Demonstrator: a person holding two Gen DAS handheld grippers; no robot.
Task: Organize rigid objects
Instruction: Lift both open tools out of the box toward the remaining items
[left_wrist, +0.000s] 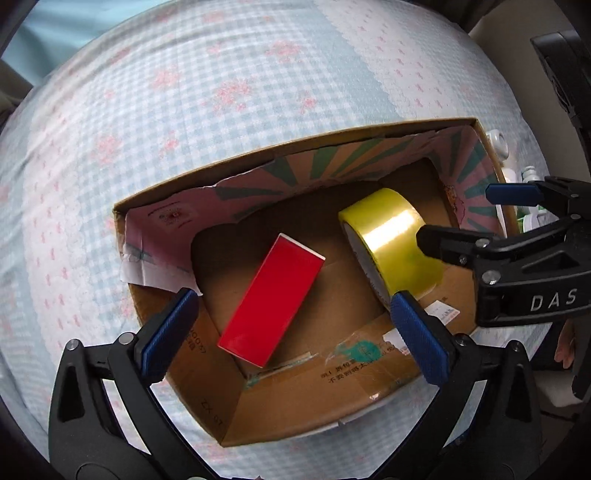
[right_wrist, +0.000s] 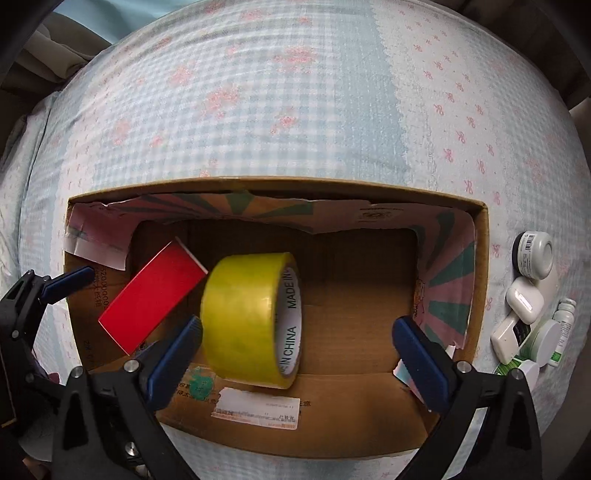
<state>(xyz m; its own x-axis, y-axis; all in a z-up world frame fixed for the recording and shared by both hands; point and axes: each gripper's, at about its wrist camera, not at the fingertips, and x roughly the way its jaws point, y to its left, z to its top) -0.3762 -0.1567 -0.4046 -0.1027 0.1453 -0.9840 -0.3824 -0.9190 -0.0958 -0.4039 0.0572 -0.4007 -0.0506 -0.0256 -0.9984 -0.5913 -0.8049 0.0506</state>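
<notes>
An open brown cardboard box (right_wrist: 332, 424) with torn pink-and-green printed paper lining its walls sits on a blue-checked floral bedsheet (right_wrist: 258, 110). Inside it lie two things: a glossy red rectangular box (right_wrist: 151, 295) tilted at the left, and a roll of yellow packing tape (right_wrist: 243, 317) standing on its edge just right of it, their near corners about touching. The left gripper (left_wrist: 291, 328) hangs released above the red box, jaws spread wide and empty. The right gripper (right_wrist: 295, 354) is likewise spread wide, empty, above the tape roll. Small white jars and bottles (right_wrist: 528, 302) cluster on the sheet right of the box.
</notes>
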